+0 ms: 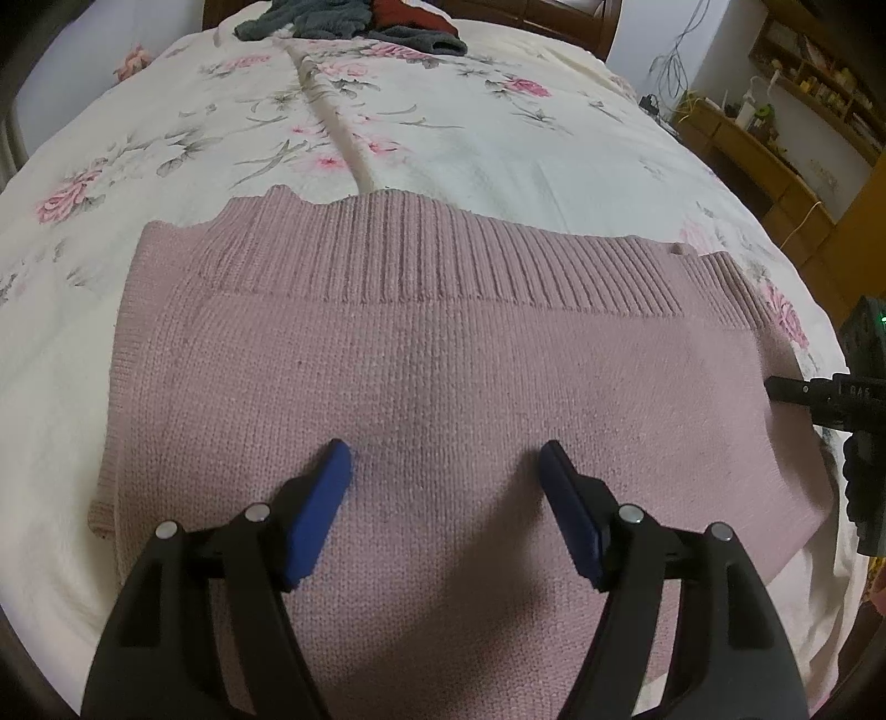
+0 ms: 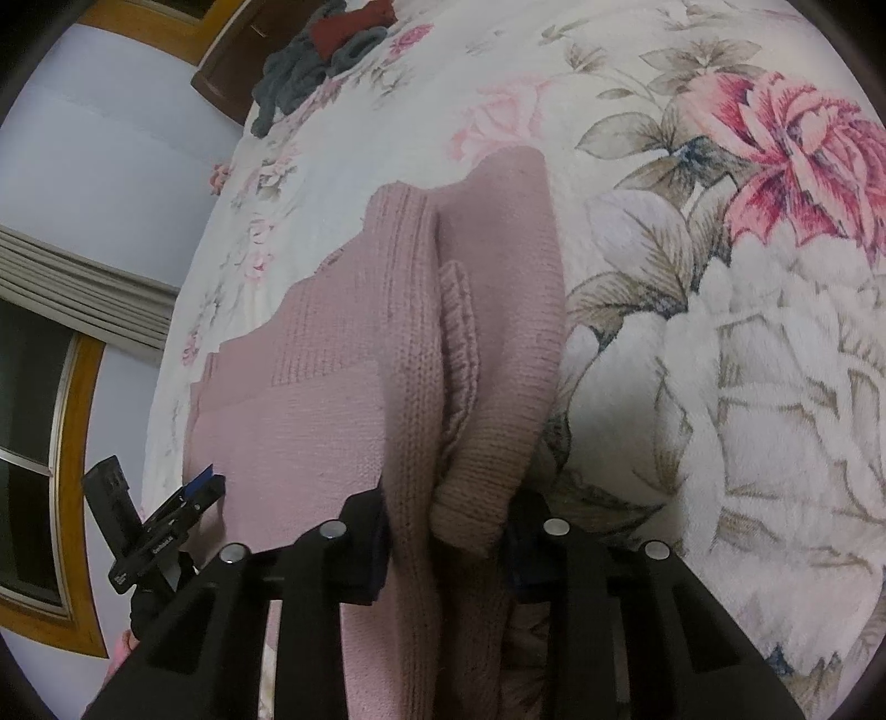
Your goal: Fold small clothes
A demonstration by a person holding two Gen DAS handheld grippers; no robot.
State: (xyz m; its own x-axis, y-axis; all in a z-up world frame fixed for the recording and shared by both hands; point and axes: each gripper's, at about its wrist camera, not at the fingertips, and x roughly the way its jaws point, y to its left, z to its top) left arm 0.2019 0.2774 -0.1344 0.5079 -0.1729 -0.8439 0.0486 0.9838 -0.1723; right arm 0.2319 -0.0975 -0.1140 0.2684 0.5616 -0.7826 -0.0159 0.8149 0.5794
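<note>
Blue pads lined the fingers (image 1: 318,515) of the left gripper (image 1: 446,459), which hung over the sweater (image 1: 432,360) with its jaws spread wide and nothing between them. The right gripper (image 2: 448,531) had its jaws set on either side of a bunched edge of the same sweater, the knit running through the gap; whether the pads actually pinched it could not be told. In the left wrist view the right gripper (image 1: 819,393) showed at the sweater's right edge.

The pink knit sweater lay folded on the bedspread (image 1: 498,144), its ribbed band toward the far side and a ribbed cuff (image 2: 459,332) tucked into a fold near the right gripper. The bedspread was cream with pink flowers and grey-green leaves. A heap of grey and red clothes (image 1: 354,22) sat well apart at the head of the bed. Wooden shelves (image 1: 775,138) stood off to the right, and a window (image 2: 33,443) showed in the right wrist view.
</note>
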